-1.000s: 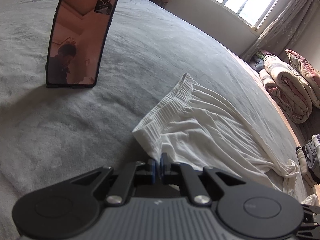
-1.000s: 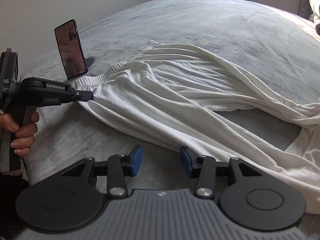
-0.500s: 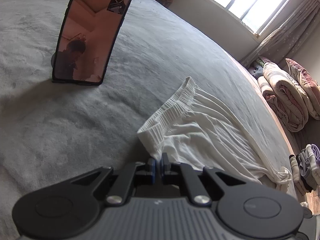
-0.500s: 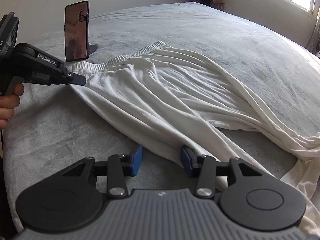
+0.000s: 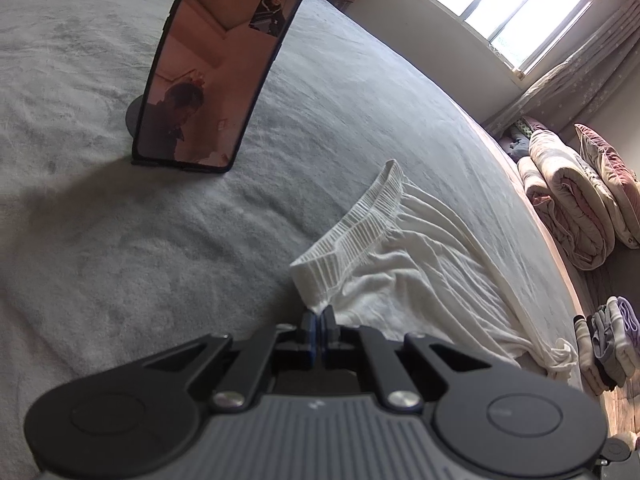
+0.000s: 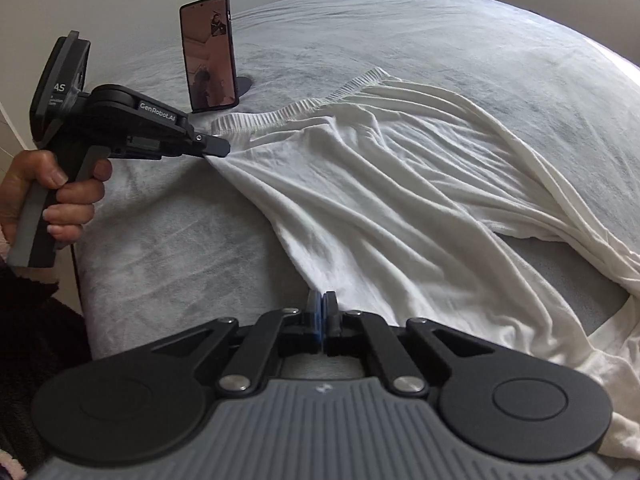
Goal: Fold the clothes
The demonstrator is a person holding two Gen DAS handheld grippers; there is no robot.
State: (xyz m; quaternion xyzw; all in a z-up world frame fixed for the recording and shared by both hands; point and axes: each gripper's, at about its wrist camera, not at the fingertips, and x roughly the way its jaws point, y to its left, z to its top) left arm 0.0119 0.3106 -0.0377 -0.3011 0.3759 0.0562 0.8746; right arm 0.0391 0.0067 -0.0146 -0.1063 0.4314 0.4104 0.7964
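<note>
White trousers (image 6: 380, 184) with a ribbed elastic waistband (image 5: 360, 224) lie spread on a grey bed cover (image 6: 440, 32). My left gripper (image 5: 319, 316) is shut on the near corner of the waistband; in the right wrist view the left gripper (image 6: 218, 148) pinches that same corner, held by a hand (image 6: 60, 196). My right gripper (image 6: 322, 300) is shut on the near side edge of the trousers, partway down the leg. The legs (image 6: 560, 240) trail off to the right in folds.
A phone (image 5: 216, 68) stands upright on a round stand just beyond the waistband, also seen as the phone (image 6: 208, 52) in the right wrist view. Rolled quilts (image 5: 568, 200) and a pile of folded clothes (image 5: 604, 340) lie past the bed's right edge, under a window (image 5: 504, 4).
My right gripper's jaws have closed from open onto the trousers' side edge. The left gripper stays shut on the waistband corner, and the phone now looks closer in its view.
</note>
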